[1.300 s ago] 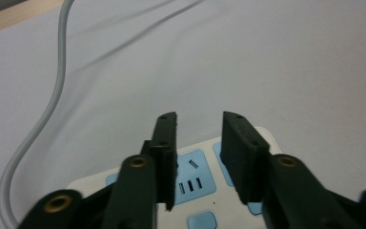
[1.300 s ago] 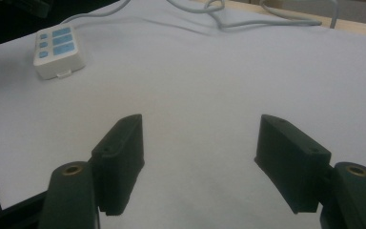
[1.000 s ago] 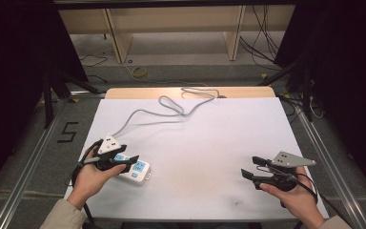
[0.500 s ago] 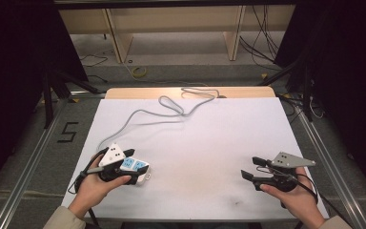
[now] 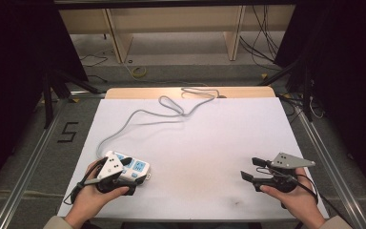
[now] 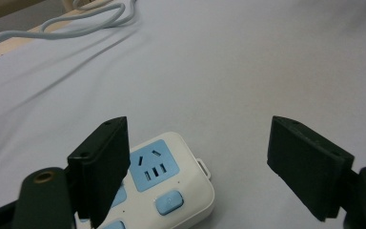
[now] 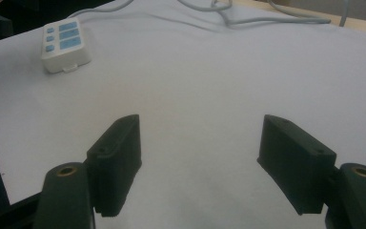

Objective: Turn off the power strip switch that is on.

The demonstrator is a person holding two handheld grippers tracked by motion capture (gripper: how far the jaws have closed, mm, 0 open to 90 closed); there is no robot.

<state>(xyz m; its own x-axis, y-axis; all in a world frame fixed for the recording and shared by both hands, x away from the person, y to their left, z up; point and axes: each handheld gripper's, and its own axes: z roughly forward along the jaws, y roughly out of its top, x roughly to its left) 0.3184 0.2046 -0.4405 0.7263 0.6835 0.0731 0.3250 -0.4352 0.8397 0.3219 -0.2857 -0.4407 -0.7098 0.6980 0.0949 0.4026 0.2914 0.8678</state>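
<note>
The black pads (image 6: 106,160) of the left gripper (image 6: 209,167) stood wide apart with nothing pressed between them; its jaws had just been opening, and the white plastic power strip with blue socket faces (image 6: 164,183) lay on the table below, its rounded end reaching up beside the left pad rather than squarely in the gap. That spread, in my judgement, suited either a release just made or a fresh approach across the strip's width. In the high view the left gripper (image 5: 126,172) hovered over the near end of the strip (image 5: 134,168), which sat near the table's front-left corner. Its grey cable (image 5: 138,114) snaked away toward the far edge of the white table (image 5: 209,143). The right gripper (image 5: 249,168) rested well apart at the front right, jaws likewise wide and empty, apparently waiting.
</note>
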